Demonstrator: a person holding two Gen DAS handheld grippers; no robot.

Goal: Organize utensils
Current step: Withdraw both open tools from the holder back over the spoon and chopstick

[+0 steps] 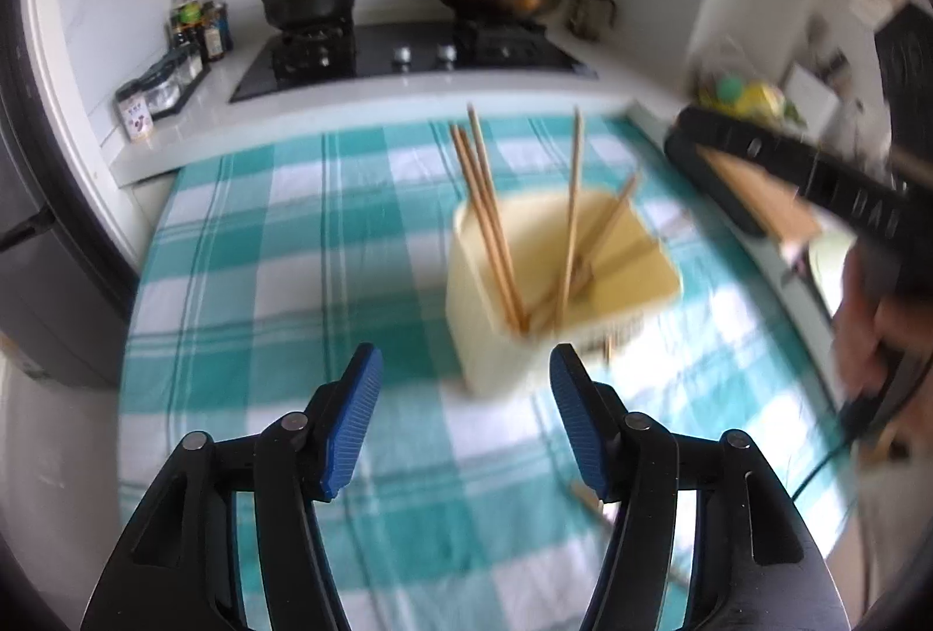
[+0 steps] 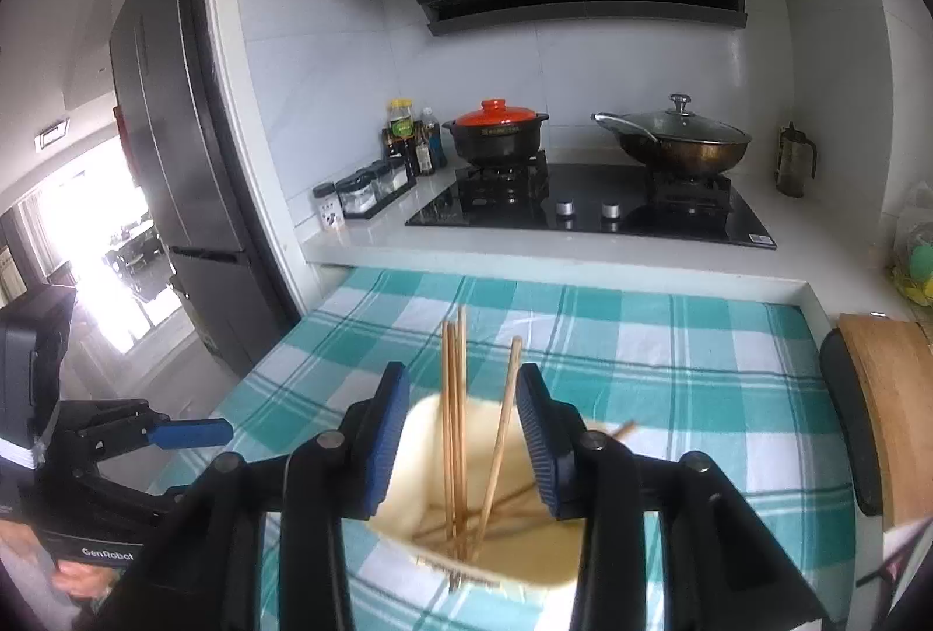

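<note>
A cream utensil holder (image 1: 560, 281) stands on the teal checked cloth (image 1: 291, 234) and holds several wooden chopsticks (image 1: 487, 217). My left gripper (image 1: 466, 418) is open and empty, low in front of the holder. A loose chopstick (image 1: 586, 500) lies on the cloth by its right finger. In the right wrist view the holder (image 2: 495, 514) sits directly below my right gripper (image 2: 463, 441), which is open with chopsticks (image 2: 455, 427) standing between its fingers, untouched. The right gripper's body (image 1: 816, 176) shows at the right of the left view.
A gas hob (image 2: 589, 205) on a raised counter behind the cloth carries a red-lidded pot (image 2: 498, 129) and a lidded wok (image 2: 676, 141). Sauce bottles (image 2: 408, 141) stand at left. A wooden board (image 2: 898, 409) lies at the cloth's right edge. A fridge (image 2: 169, 135) is left.
</note>
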